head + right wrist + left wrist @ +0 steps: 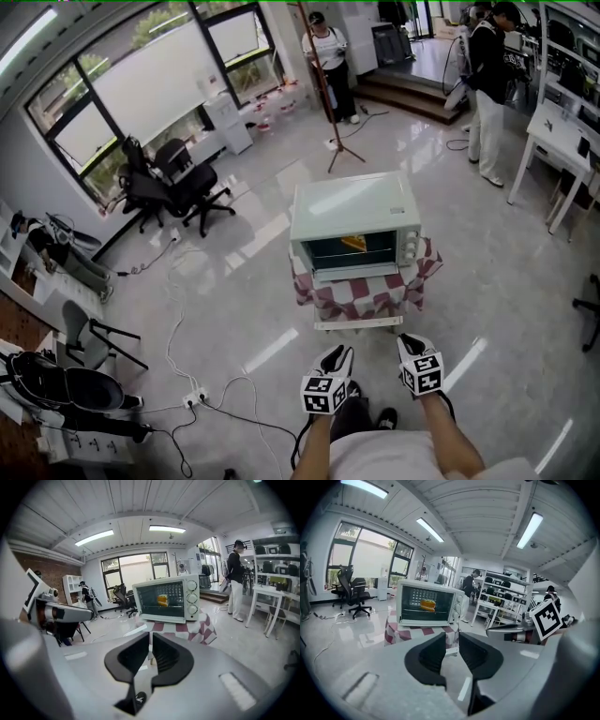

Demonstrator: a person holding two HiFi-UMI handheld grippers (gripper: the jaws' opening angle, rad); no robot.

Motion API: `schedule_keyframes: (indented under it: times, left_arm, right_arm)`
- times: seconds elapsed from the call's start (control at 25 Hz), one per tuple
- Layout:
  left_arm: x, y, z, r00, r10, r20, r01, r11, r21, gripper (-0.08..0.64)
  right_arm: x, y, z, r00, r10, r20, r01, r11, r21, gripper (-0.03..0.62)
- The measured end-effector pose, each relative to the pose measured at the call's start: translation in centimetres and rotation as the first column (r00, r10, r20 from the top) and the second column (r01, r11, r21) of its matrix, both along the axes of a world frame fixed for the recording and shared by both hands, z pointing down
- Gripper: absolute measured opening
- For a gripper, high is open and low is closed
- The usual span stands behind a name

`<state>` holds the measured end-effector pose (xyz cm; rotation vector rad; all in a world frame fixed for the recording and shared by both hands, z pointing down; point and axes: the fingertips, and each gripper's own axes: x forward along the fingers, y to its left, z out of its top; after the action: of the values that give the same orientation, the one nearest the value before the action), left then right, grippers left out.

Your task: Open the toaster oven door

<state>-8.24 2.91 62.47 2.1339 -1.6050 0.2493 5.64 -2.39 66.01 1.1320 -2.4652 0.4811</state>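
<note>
The pale green toaster oven (354,211) stands on a small table under a red-and-white checked cloth (370,295). Its glass door (352,251) is closed, and an orange piece of food (353,243) shows inside. Both grippers hang in the air short of the table, pointing at the oven. My left gripper (337,356) (452,637) is open with nothing between its jaws. My right gripper (410,345) (150,635) shows only a narrow gap, also empty. The oven (429,604) (166,599) sits straight ahead in both gripper views.
Black office chairs (178,183) stand at the left by the windows. Cables and a power strip (195,397) lie on the floor at the lower left. A tripod stand (342,141) is behind the oven. Two people (328,56) (487,84) stand at the back, beside a white desk (562,141).
</note>
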Motion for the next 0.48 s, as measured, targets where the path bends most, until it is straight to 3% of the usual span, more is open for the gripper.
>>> schedule_keyframes:
  times: [0.48]
  left_arm:
    - [0.9,-1.3,-1.1,1.0,0.006,-0.014,-0.006,0.999,0.041,0.022]
  right_arm:
    - [-0.8,-0.6,-1.3,1.0,-0.019,0.006,0.019,0.999,0.04,0.003]
